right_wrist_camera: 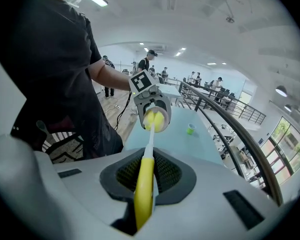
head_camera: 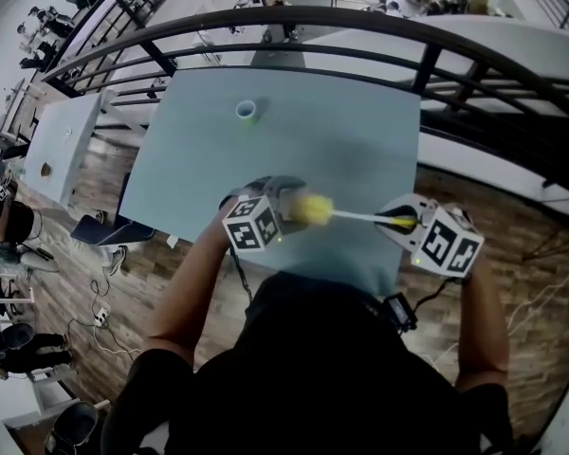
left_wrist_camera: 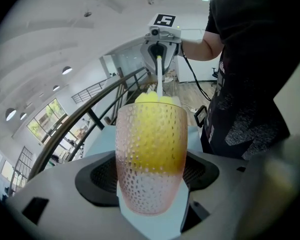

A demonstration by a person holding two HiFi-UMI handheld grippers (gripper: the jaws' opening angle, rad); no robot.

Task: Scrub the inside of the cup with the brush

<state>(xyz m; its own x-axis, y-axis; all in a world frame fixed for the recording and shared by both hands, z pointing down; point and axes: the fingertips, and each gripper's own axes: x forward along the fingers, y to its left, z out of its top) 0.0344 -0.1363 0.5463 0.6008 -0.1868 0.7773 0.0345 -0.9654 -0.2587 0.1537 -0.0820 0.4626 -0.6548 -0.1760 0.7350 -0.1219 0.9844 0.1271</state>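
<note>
Dimpled pink cup (left_wrist_camera: 150, 134), clamped sideways in the left gripper (left_wrist_camera: 151, 173), faced the right gripper (right_wrist_camera: 149, 176), which pinched the yellow brush (right_wrist_camera: 144, 189), head inside.

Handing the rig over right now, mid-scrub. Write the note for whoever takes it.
Left gripper: shut on the dimpled cup, held over the table edge.
Right gripper: shut on the brush by its yellow handle.
Brush head: inside the cup, in the mouth half; the base end looks unreached.
Left to do: push deeper, scrub walls and base, withdraw. How much is already scrubbed can't be told.
</note>
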